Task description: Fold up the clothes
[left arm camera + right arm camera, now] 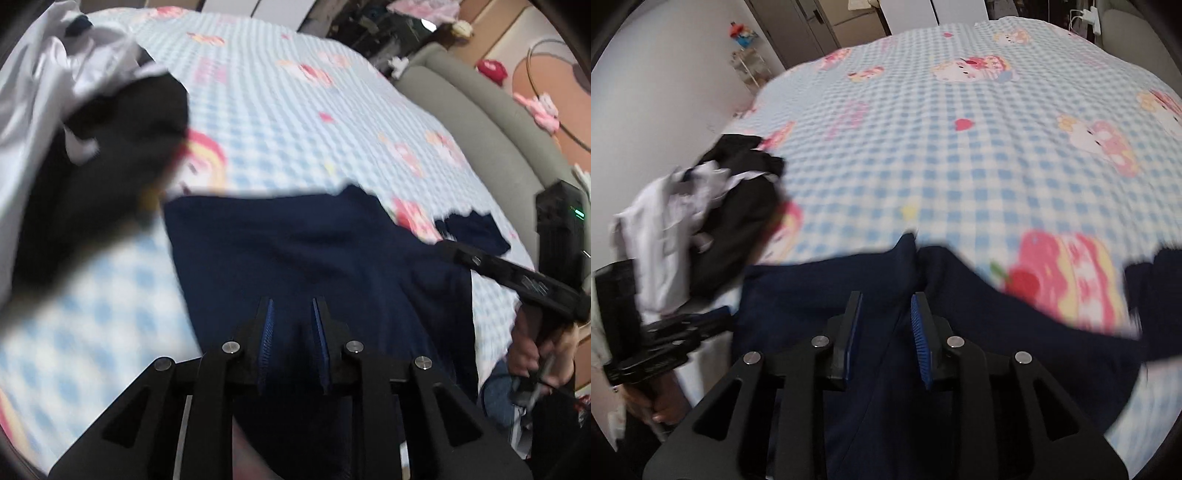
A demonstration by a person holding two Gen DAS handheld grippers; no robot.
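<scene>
Both grippers, left gripper [292,314] and right gripper [886,310], hover with jaws apart, clamping nothing, over the navy garment [295,251] I've spread flat on the near bed [960,147]; unfolded pile [701,214] waits left.

Bed covered by a blue-and-white checked sheet [960,166] printed with pink cartoon figures. Grey padded bed edge [480,122] along the sheet's right side in the left wrist view. 1 red plush item [491,70] on the floor beyond it (blurred). Small white rack [748,70] against the wall, a colourful toy [742,31] on top.
</scene>
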